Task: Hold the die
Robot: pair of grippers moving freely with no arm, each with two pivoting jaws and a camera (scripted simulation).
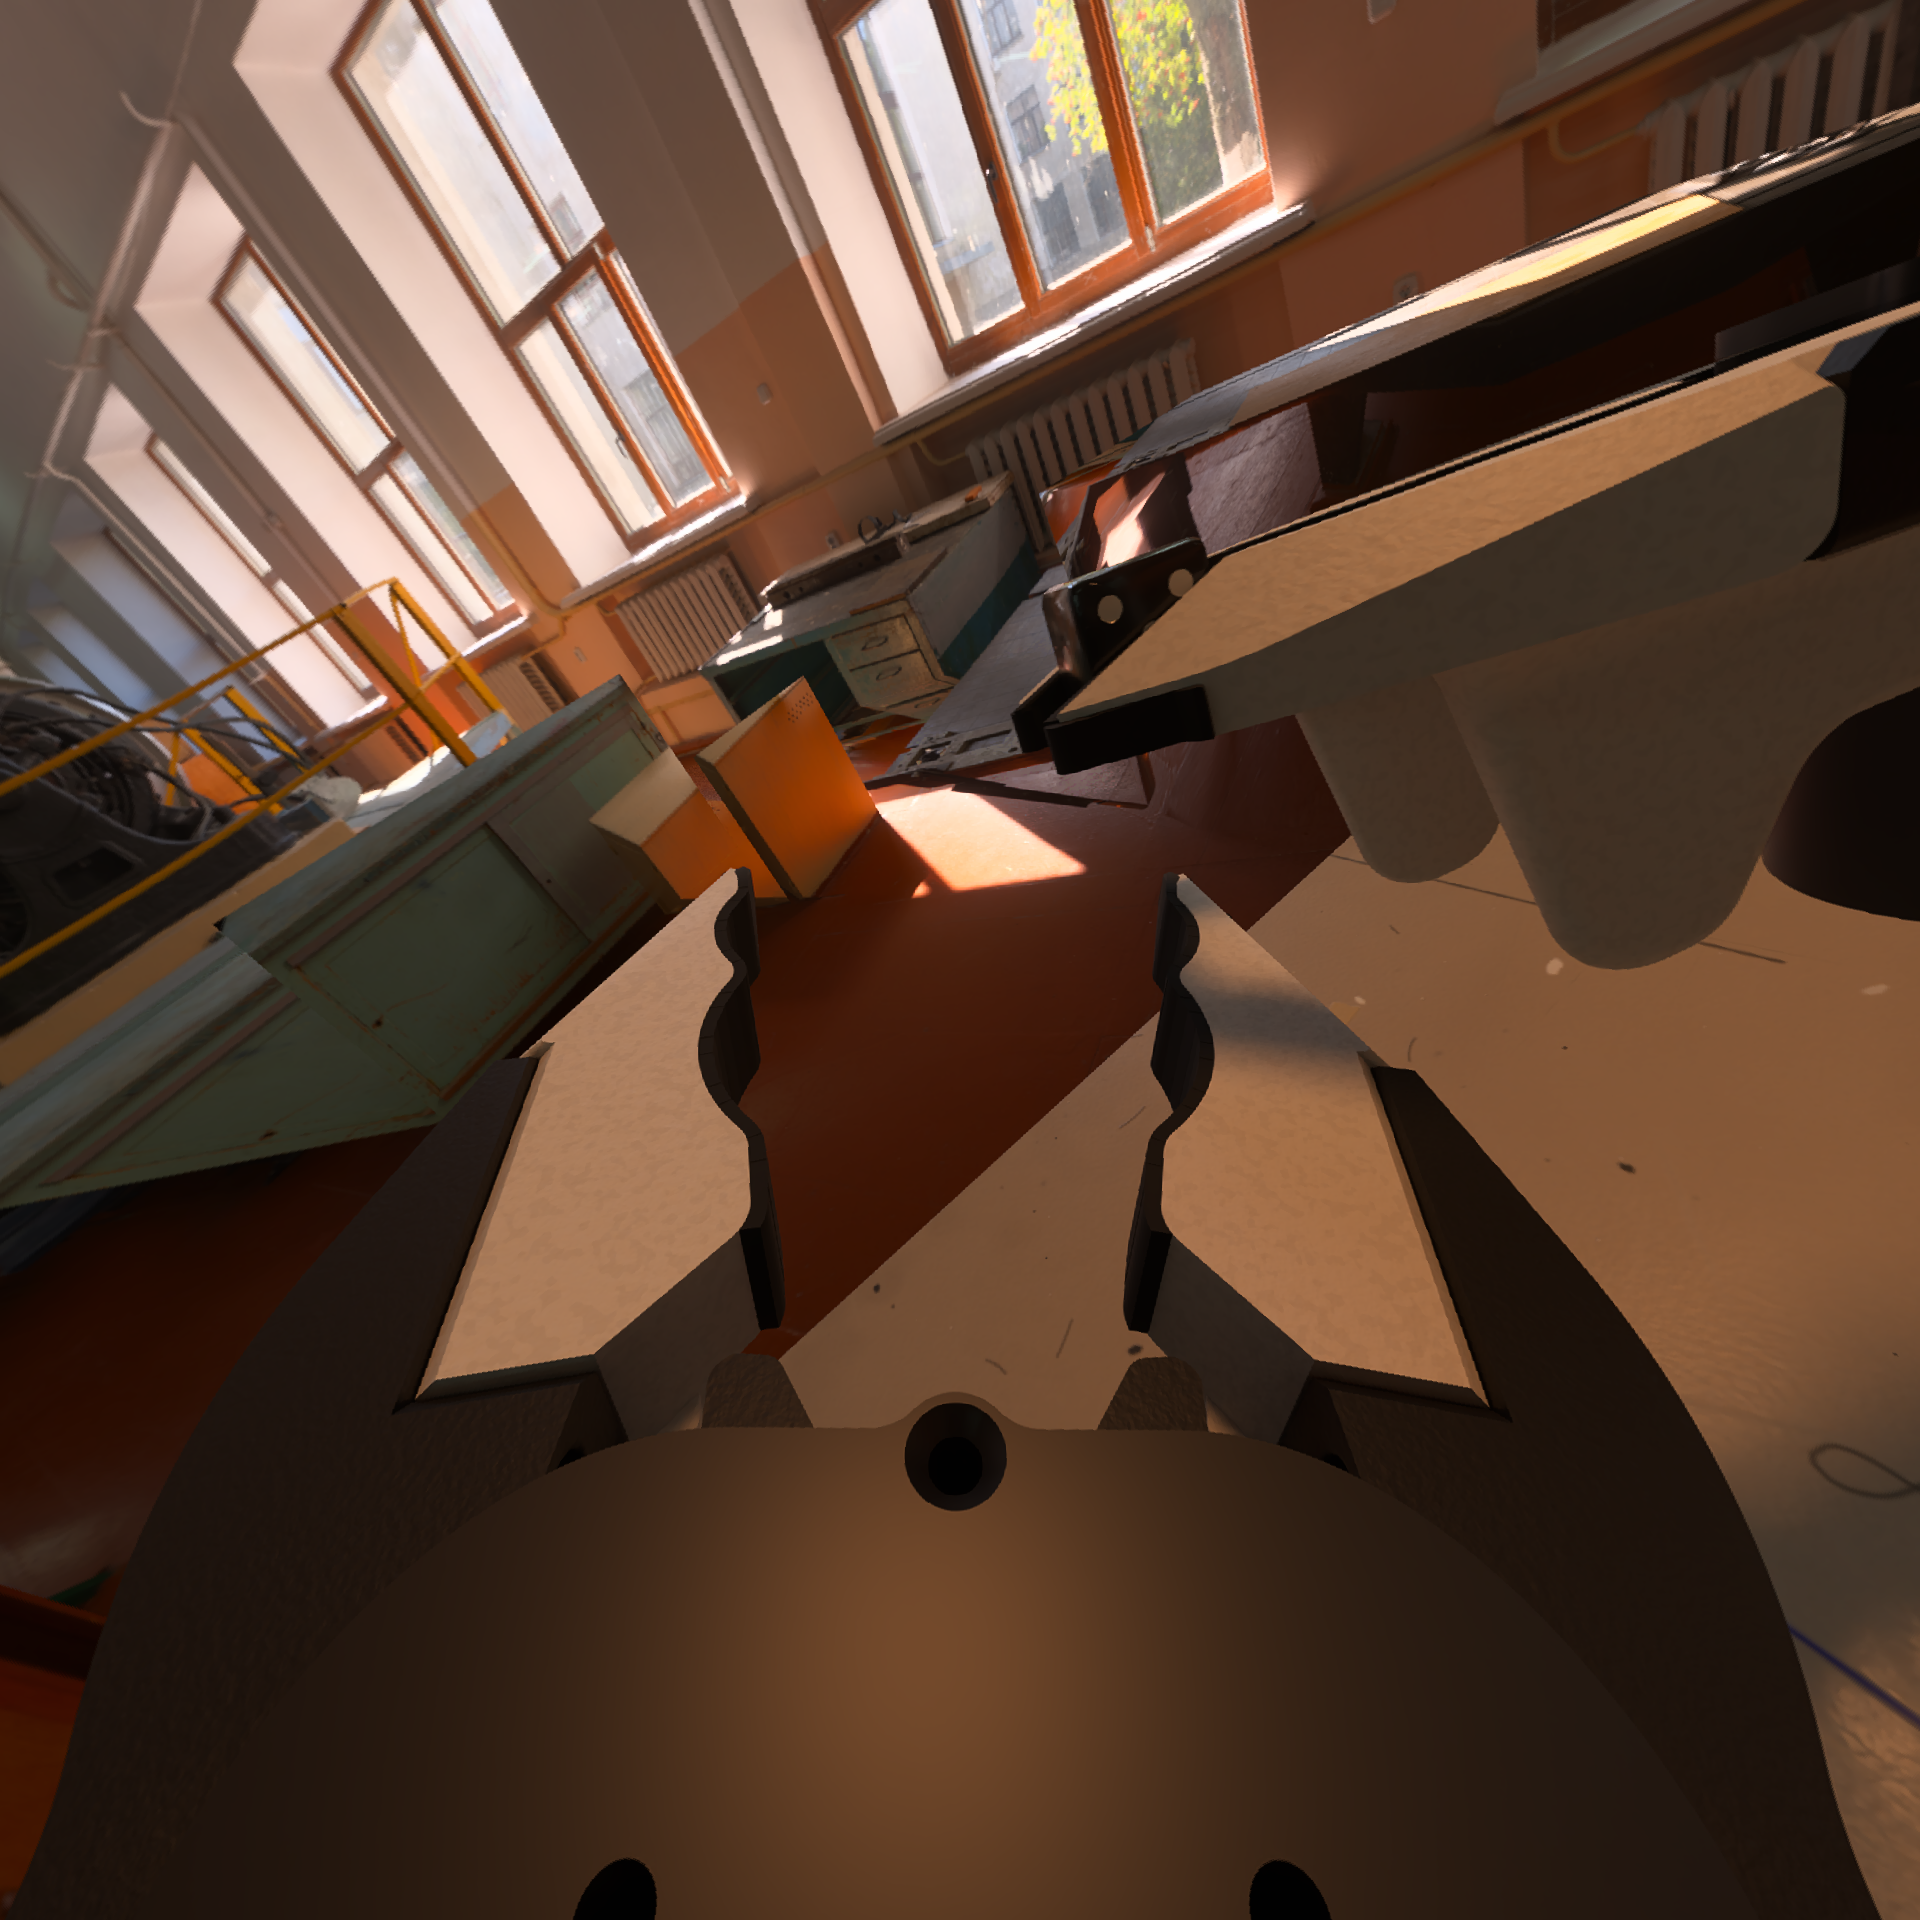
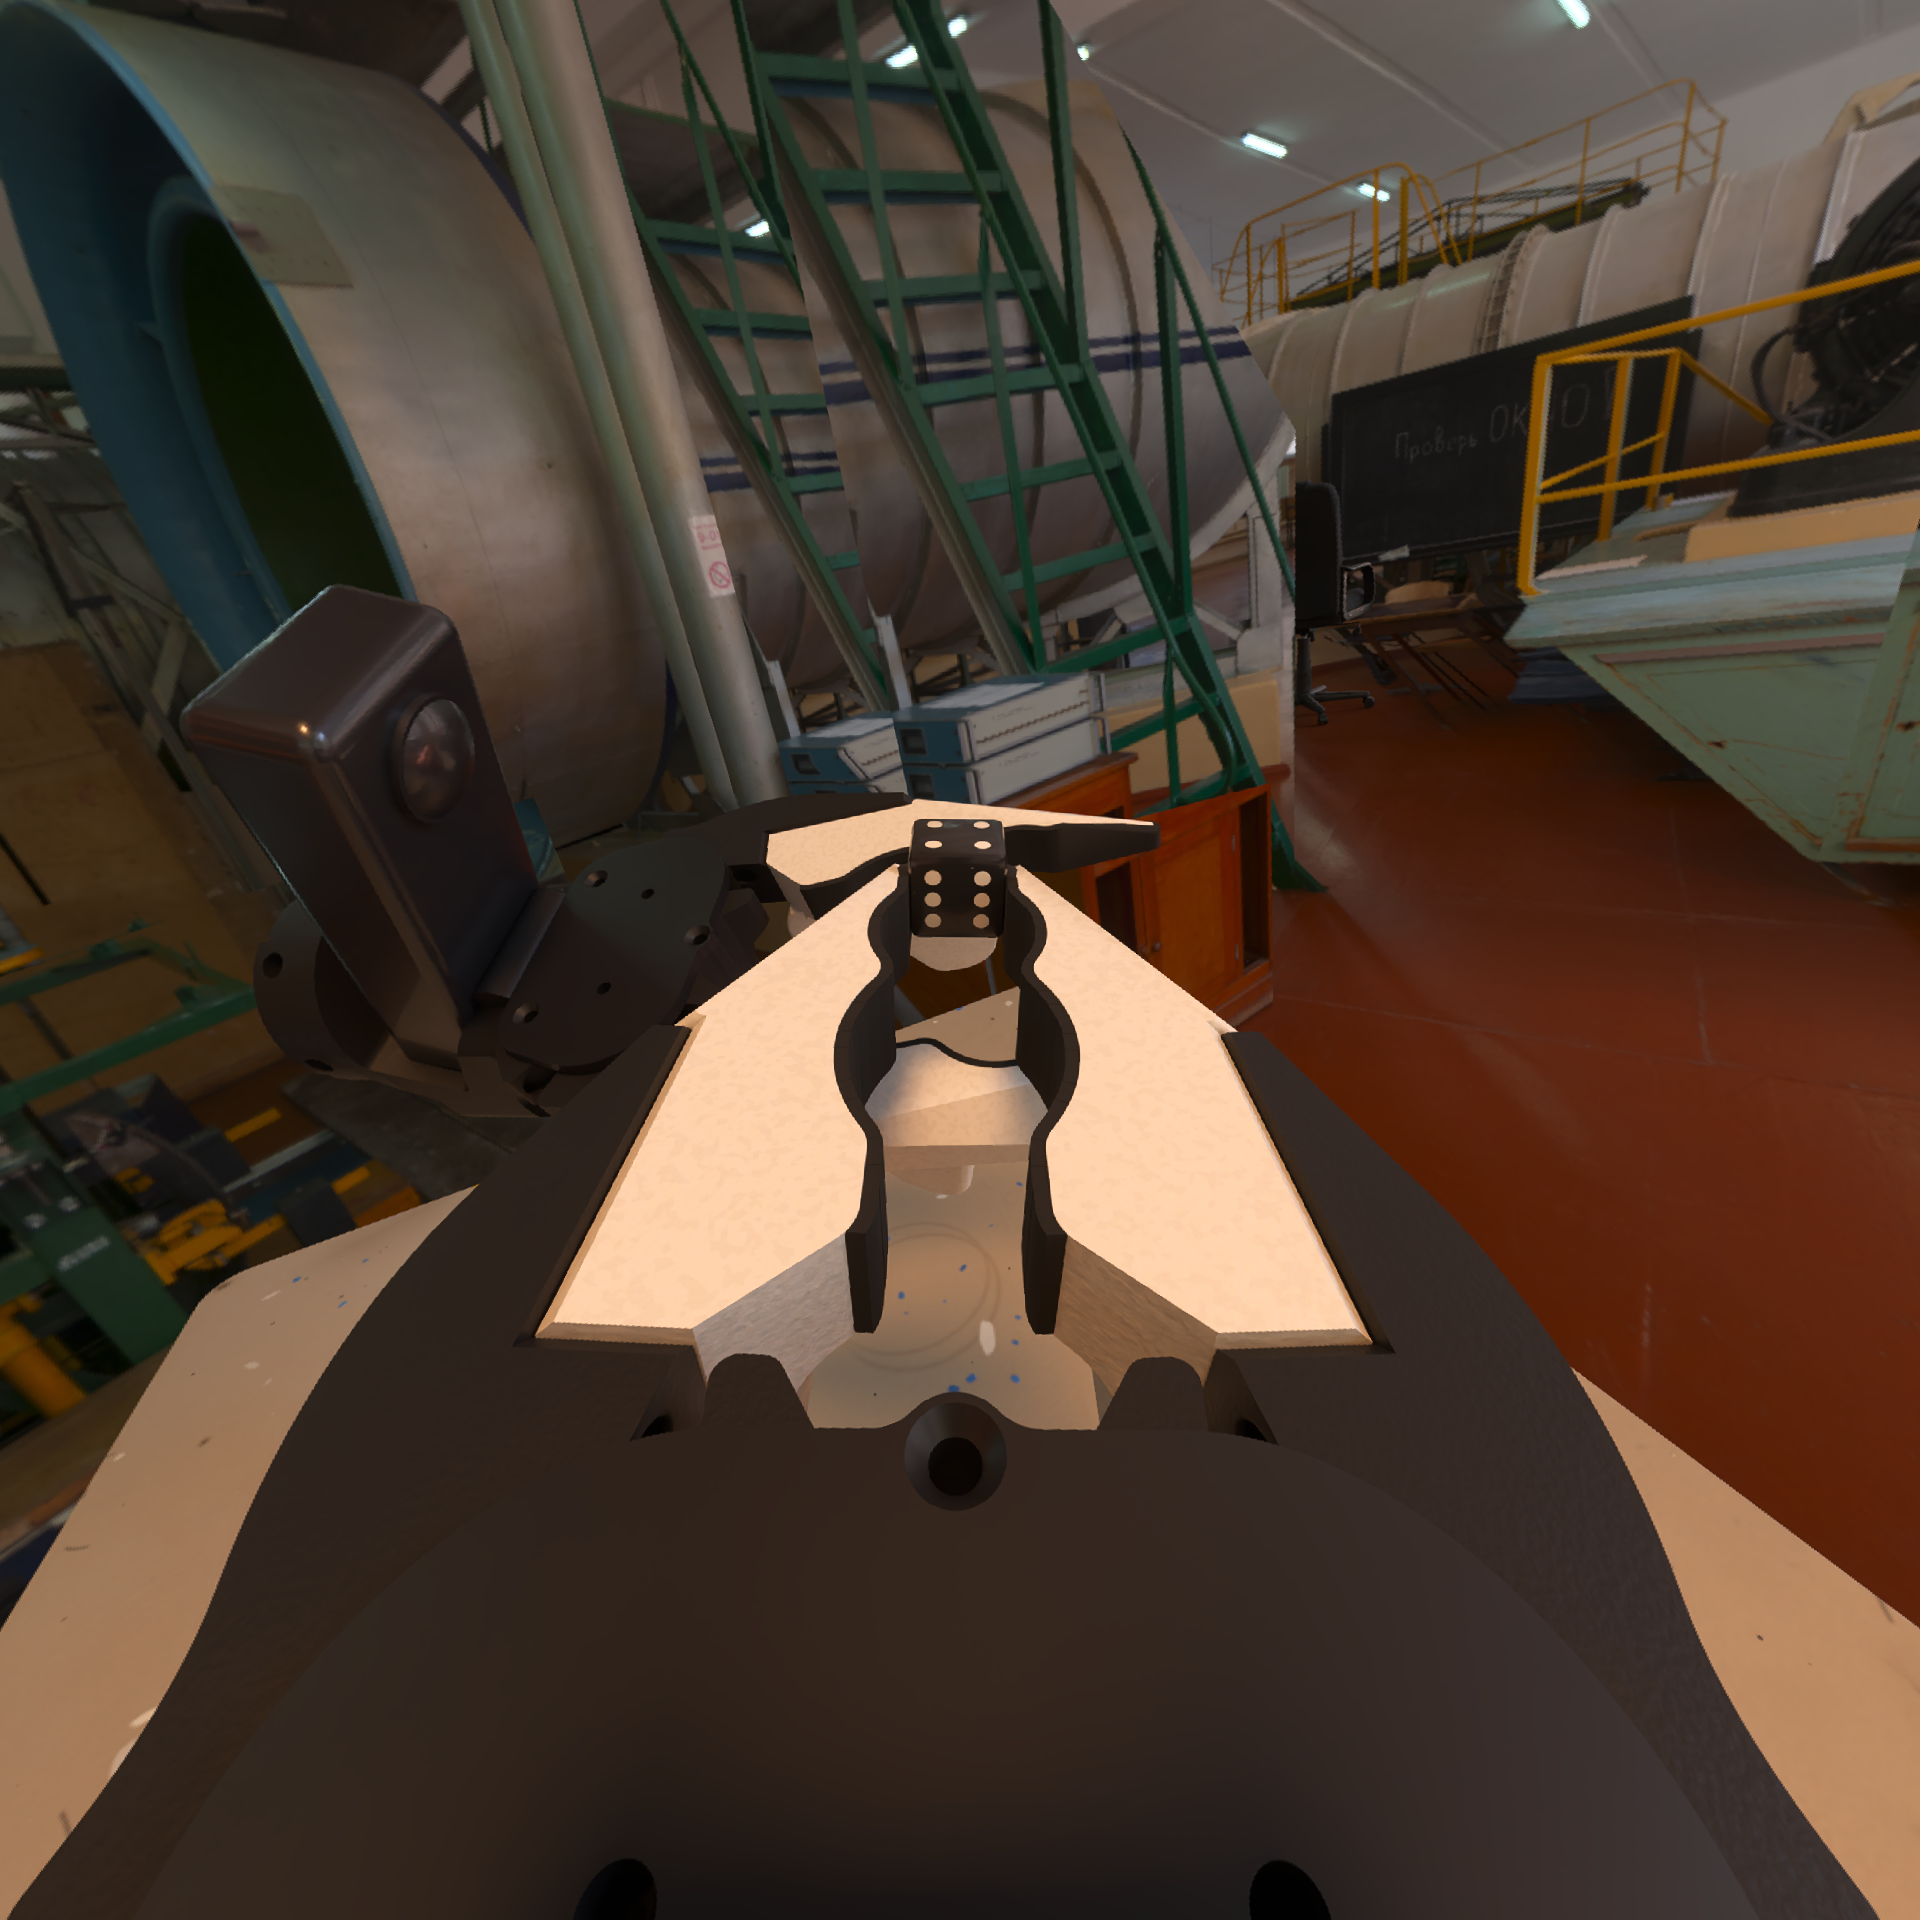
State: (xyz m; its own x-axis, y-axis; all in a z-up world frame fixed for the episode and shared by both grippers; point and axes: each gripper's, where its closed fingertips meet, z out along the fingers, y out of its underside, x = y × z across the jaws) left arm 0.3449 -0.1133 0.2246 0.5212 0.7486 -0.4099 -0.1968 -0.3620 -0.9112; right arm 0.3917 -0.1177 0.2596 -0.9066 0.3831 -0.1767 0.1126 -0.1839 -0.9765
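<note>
The die (image 2: pixel 956 878) is a small black cube with white pips. My right gripper (image 2: pixel 956 883) is shut on it, and the die sits clamped between the very tips of the white fingers, lifted above the tan table (image 2: pixel 312 1455). My left gripper (image 1: pixel 956 904) is open and empty, pointing past the table edge. The right gripper also shows in the left wrist view (image 1: pixel 1101 717), up and to the right, seen from the side; the die is hidden there. The left gripper's dark camera body (image 2: pixel 353 769) shows just beyond and left of the die.
The tan table (image 1: pixel 1558 1247) has a diagonal edge with red floor (image 1: pixel 935 1039) past it. Green cabinets (image 1: pixel 395 997) and orange boxes (image 1: pixel 790 800) stand farther off. A green steel stair (image 2: pixel 987 416) and a large metal duct (image 2: pixel 364 416) fill the background.
</note>
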